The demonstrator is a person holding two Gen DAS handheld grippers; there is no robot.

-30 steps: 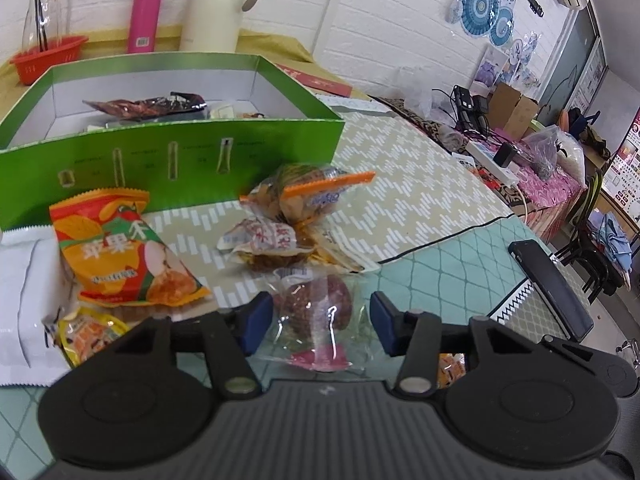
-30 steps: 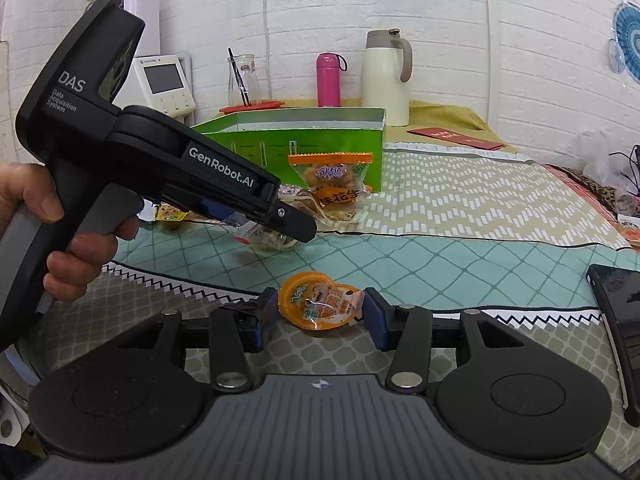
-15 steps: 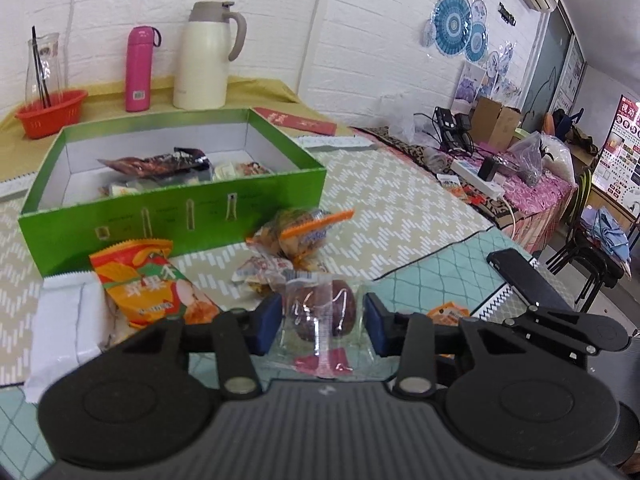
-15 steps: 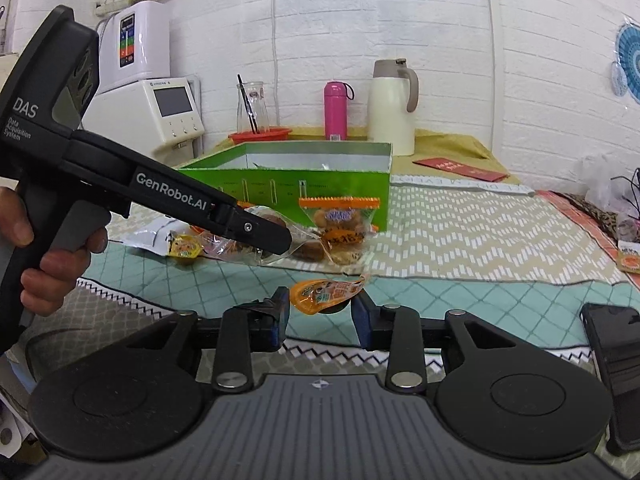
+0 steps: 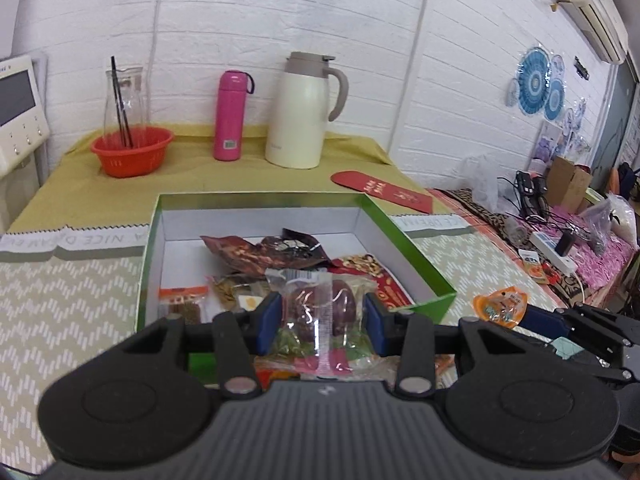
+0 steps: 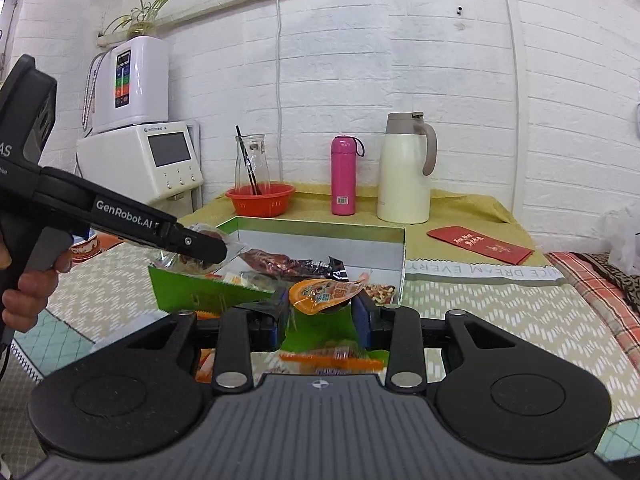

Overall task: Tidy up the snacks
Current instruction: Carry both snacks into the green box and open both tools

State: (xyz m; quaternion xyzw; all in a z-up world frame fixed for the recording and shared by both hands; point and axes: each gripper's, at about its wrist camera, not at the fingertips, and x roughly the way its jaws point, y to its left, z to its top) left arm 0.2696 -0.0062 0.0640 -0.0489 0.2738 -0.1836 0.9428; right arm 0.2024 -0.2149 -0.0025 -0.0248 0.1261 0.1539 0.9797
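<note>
My left gripper (image 5: 320, 322) is shut on a clear-wrapped dark red snack (image 5: 320, 312), held in the air at the near edge of the green box (image 5: 416, 252). Inside the box lie several snack packets, among them a dark brown one (image 5: 260, 250). My right gripper (image 6: 322, 314) is shut on an orange jelly cup (image 6: 324, 290), lifted just in front of the green box (image 6: 184, 286). The left gripper (image 6: 200, 246) with its wrapped snack shows in the right wrist view over the box's near left corner. The jelly cup (image 5: 500, 310) shows at the right of the left wrist view.
Behind the box stand a red basket with a glass carafe (image 5: 132, 152), a pink bottle (image 5: 230, 116) and a cream thermos jug (image 5: 304, 110). A red envelope (image 5: 380, 190) lies to the right. More snack packets (image 6: 332, 356) lie on the cloth below the right gripper.
Both grippers closed on their snacks, lifted them off the table and carried them toward the green box. The box now lies directly below and ahead instead of farther off.
</note>
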